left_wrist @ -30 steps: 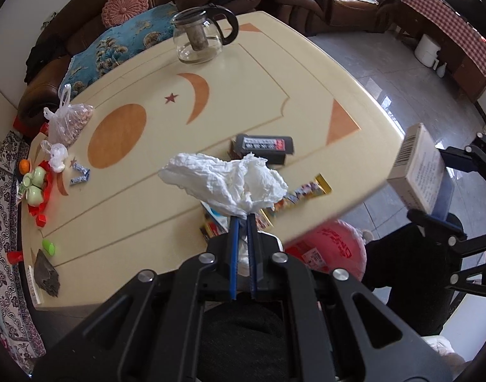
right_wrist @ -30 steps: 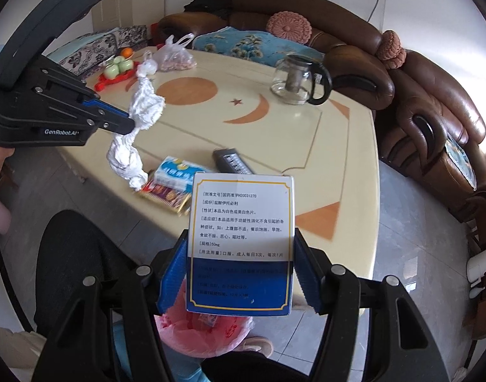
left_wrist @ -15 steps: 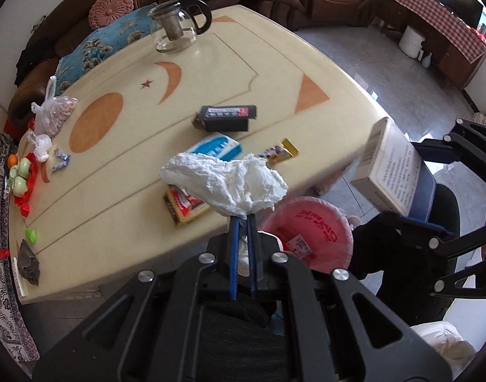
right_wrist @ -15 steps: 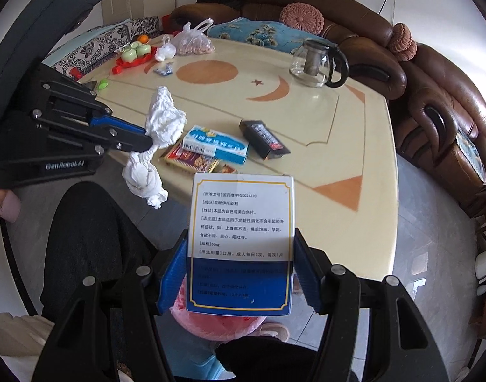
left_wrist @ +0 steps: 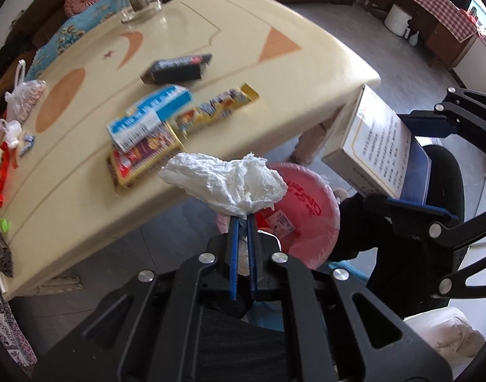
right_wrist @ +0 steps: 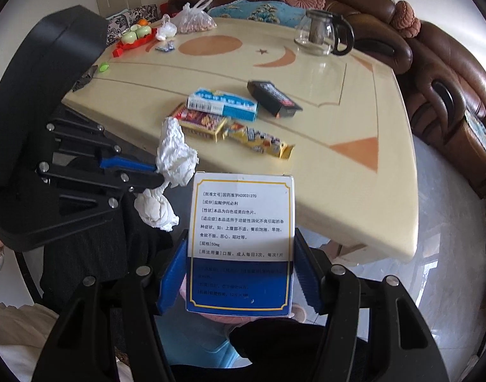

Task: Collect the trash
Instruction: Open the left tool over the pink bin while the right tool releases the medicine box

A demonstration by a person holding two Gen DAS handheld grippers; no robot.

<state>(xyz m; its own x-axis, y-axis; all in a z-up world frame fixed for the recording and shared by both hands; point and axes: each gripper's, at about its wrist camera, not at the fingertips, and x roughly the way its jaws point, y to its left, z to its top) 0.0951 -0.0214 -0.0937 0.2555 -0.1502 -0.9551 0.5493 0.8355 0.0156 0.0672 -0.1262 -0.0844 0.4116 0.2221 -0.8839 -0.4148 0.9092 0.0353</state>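
Both tools have drawn back from the table (left_wrist: pixel 306 73): left tool (left_wrist: pixel 242 219) clamps tissue (left_wrist: pixel 223 181), now above pink bin (left_wrist: pixel 306 219) at 3 o'clock; right tool (right_wrist: pixel 241 273) grips box (right_wrist: pixel 241 242). Drop-off appears next.

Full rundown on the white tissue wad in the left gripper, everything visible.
The tissue wad is crumpled white paper, thin and creased. The left gripper is shut on its middle: one lump bulges past the blue fingertips, and in the right wrist view a second lump hangs below them. It is held in the air off the table edge, over the pink-lined trash bin, touching only the fingers.
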